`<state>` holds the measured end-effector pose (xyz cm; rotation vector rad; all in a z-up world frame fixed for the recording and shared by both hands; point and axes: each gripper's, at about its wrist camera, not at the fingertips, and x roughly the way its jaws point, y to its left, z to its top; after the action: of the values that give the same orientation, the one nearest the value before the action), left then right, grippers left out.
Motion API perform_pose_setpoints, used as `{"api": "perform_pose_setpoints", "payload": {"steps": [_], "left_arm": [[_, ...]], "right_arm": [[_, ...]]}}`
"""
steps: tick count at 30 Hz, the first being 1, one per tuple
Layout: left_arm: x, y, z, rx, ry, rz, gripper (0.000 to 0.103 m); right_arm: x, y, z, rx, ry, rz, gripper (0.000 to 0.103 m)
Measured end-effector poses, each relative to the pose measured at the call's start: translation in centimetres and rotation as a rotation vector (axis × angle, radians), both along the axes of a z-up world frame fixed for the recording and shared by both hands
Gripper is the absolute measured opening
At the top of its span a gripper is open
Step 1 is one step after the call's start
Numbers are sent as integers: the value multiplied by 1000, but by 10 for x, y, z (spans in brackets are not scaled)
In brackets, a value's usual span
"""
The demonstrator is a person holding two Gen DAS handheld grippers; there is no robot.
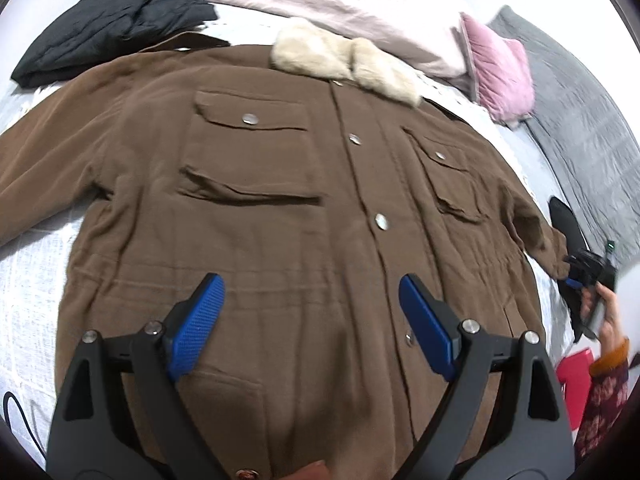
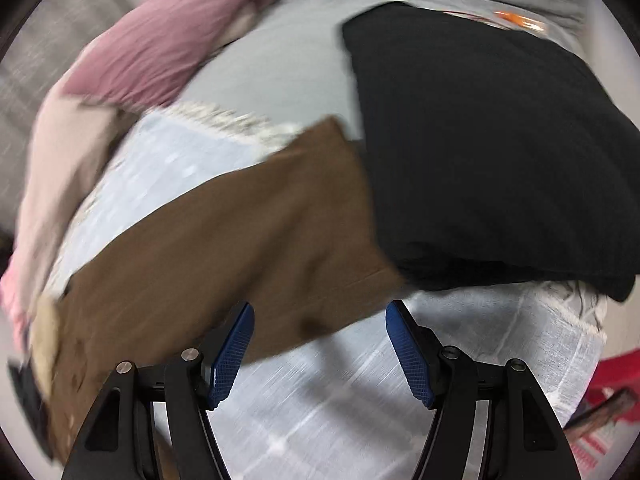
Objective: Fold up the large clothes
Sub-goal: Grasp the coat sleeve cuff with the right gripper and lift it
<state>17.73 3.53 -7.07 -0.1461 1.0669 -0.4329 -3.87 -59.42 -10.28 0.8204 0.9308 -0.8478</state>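
brown coat (image 1: 280, 208) spread flat on the bed (image 1: 32, 280), front up, fur collar (image 1: 344, 62) at far edge. black jacket (image 1: 112, 32) far left, pink pillow (image 1: 500, 76) far right. left tool (image 1: 312, 320) released, above the coat's hem. right tool (image 2: 320, 348) released, over the blurred sleeve (image 2: 248, 240), beside a black garment (image 2: 480, 152).

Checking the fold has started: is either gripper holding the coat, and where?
Neither. The left gripper is open above the coat; the right gripper is open over its sleeve.
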Motion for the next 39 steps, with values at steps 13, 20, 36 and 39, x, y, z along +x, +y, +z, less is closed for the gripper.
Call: {"api": "perform_pose_setpoints", "payload": {"steps": [13, 20, 36, 39], "left_arm": [[7, 4, -45, -35, 45, -15, 89], [4, 0, -48, -6, 24, -35, 89], [11, -12, -34, 12, -26, -19, 89], [10, -12, -32, -3, -27, -21, 89]], "right_arm": [[44, 37, 74, -483, -48, 125, 9], [58, 7, 71, -640, 75, 154, 9], [32, 8, 121, -529, -218, 181, 9], [38, 33, 160, -579, -297, 239, 9]]}}
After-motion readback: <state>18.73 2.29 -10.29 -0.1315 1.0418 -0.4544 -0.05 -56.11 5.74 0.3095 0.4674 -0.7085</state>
